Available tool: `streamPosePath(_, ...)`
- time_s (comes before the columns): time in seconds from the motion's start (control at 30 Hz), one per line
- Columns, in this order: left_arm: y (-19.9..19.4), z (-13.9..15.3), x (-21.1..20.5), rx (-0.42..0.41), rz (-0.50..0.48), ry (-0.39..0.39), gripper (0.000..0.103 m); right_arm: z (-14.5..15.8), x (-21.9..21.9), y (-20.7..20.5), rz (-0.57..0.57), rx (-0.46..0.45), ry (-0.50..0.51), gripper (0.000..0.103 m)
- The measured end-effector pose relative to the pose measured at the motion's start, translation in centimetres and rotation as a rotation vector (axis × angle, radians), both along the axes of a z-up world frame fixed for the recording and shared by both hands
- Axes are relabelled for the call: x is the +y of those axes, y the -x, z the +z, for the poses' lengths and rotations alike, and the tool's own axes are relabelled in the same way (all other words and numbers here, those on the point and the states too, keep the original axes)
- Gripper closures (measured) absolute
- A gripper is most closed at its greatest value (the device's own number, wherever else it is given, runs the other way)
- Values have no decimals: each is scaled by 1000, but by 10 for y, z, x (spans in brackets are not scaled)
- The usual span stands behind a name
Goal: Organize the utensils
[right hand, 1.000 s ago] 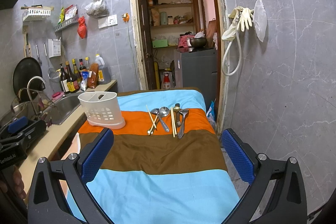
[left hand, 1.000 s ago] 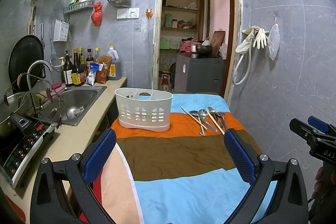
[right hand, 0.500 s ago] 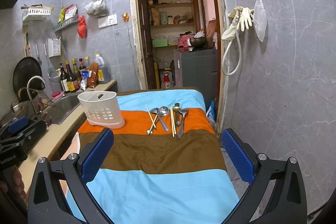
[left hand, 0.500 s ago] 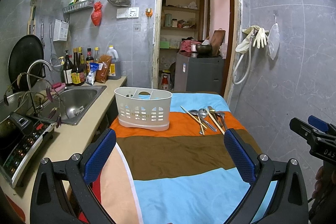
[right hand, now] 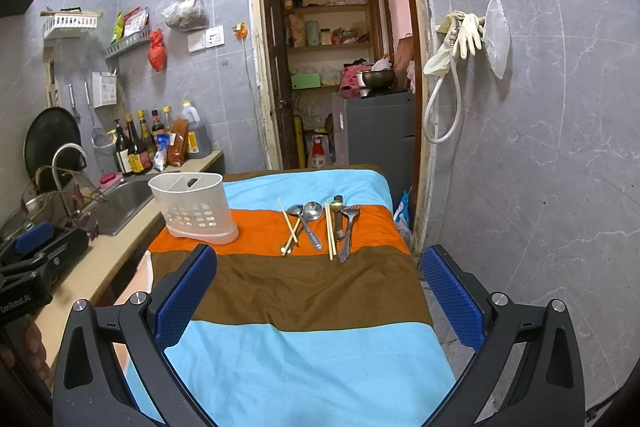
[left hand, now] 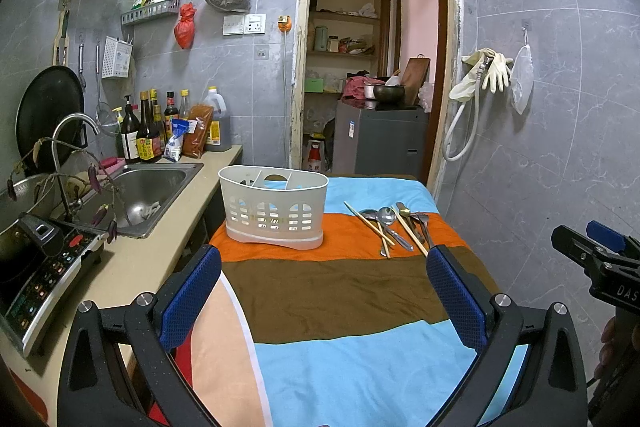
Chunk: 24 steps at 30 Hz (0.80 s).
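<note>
A white slotted utensil caddy (left hand: 274,207) stands on the orange stripe of the cloth-covered table (left hand: 340,287); it also shows in the right wrist view (right hand: 194,209). To its right lie several utensils (left hand: 394,225): spoons, a fork and wooden chopsticks, side by side, also in the right wrist view (right hand: 320,223). My left gripper (left hand: 324,301) is open and empty, held over the near brown stripe. My right gripper (right hand: 318,299) is open and empty, also back from the utensils.
A counter with a steel sink (left hand: 148,193), an induction cooker (left hand: 36,267), and bottles (left hand: 148,135) runs along the table's left. A doorway with a grey cabinet (left hand: 378,139) is behind. The tiled wall (right hand: 540,167) is close on the right.
</note>
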<state>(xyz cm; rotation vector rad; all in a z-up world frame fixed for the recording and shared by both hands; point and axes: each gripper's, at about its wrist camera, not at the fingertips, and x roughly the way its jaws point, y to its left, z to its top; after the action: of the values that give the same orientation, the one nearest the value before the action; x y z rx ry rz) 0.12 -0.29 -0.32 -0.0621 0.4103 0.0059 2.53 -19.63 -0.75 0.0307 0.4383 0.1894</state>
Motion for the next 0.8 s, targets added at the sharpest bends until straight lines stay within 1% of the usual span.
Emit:
streamPosePath(0.53, -1, -2, 1, 4, -2, 1, 2, 1, 0, -4, -2, 5, 1, 0)
streamPosePath(0.8, -9, -8, 5, 18, -13, 7, 2, -13, 11, 6, -8, 11, 4, 0)
